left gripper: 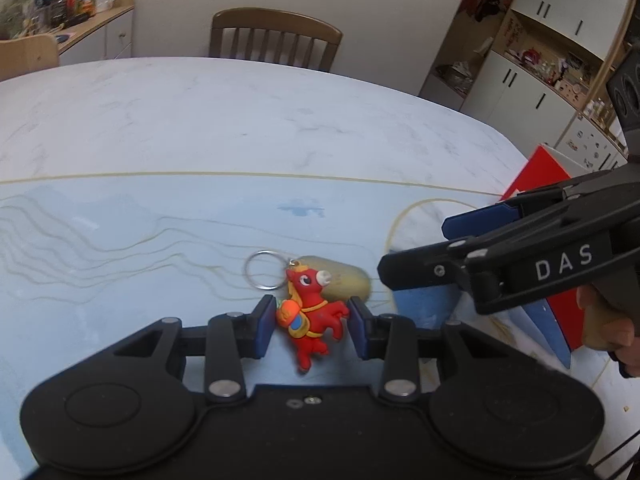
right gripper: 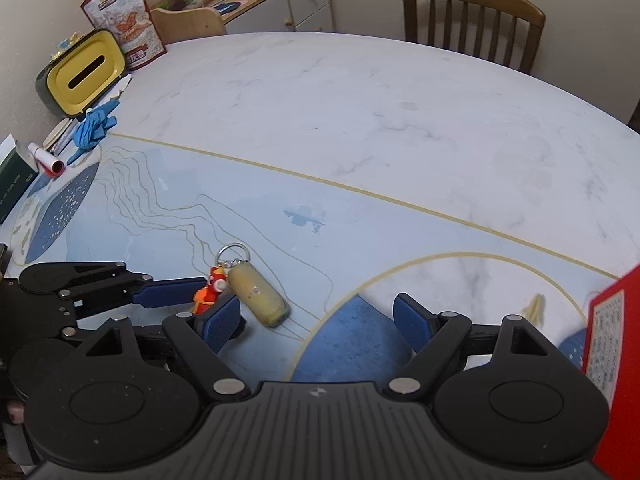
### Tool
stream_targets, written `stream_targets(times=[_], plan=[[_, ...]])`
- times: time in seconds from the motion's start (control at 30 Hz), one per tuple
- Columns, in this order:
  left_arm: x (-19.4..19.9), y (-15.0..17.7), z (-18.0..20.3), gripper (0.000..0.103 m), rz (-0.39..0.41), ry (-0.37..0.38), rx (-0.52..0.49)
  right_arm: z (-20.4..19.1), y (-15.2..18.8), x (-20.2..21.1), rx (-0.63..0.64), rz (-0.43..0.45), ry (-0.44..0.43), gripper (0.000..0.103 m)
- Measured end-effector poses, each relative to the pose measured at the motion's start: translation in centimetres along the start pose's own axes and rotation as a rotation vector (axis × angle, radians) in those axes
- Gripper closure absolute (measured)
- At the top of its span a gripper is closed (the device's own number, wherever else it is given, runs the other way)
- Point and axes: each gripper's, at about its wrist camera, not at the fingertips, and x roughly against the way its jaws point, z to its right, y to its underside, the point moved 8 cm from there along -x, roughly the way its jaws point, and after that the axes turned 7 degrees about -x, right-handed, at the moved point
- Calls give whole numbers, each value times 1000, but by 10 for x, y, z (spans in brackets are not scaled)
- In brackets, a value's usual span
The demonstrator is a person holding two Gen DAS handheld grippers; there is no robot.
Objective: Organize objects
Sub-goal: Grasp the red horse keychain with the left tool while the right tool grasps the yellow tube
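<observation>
The red horse keychain (left gripper: 312, 312) is lying on the pale blue patterned table (left gripper: 160, 216), its metal ring (left gripper: 263, 270) resting flat just beyond its head; a yellowish capsule-shaped case (left gripper: 344, 280) is lying right behind it, touching or nearly so; the left gripper (left gripper: 312, 326) is sitting low around the horse, its 2 blue pads flanking the body, the left pad touching the orange saddlebag, the right pad at the front hoof; whether they are actually pinching is something I cannot tell. From the right wrist view the horse (right gripper: 210, 290) is showing edge-on between those left fingers (right gripper: 168, 292), the capsule (right gripper: 258, 294) slanting away beside it; the right gripper (right gripper: 320, 318) is hovering wide open and holding nothing, over the dark blue patch of the mat; a red box (right gripper: 612, 360) is standing at the right edge; a yellow tissue box (right gripper: 84, 74), blue gloves (right gripper: 94, 128) and a wooden chair (right gripper: 472, 20) are sitting far off.
</observation>
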Motion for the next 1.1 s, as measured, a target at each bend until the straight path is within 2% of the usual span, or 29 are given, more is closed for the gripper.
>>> stream_targets(times=[0.4, 0.53, 0.63, 0.73, 0.87, 1.1], plan=[[15, 9, -30, 66, -9, -46, 56, -26, -2, -32, 75, -52, -25, 22], [17, 9, -36, 66, -13, -52, 79, -34, -4, -40, 104, -67, -30, 37], [18, 10, -39, 66, -14, -59, 85, -40, -2, -43, 132, -71, -24, 42], [20, 11, -40, 66, -14, -65, 92, -44, -1, -43, 154, -66, -20, 52], [21, 12, -40, 66, -20, -71, 93, -48, 2, -44, 206, -59, 23, 63], [23, 10, -35, 66, -26, -76, 82, -48, 8, -38, 189, -69, 55, 80]])
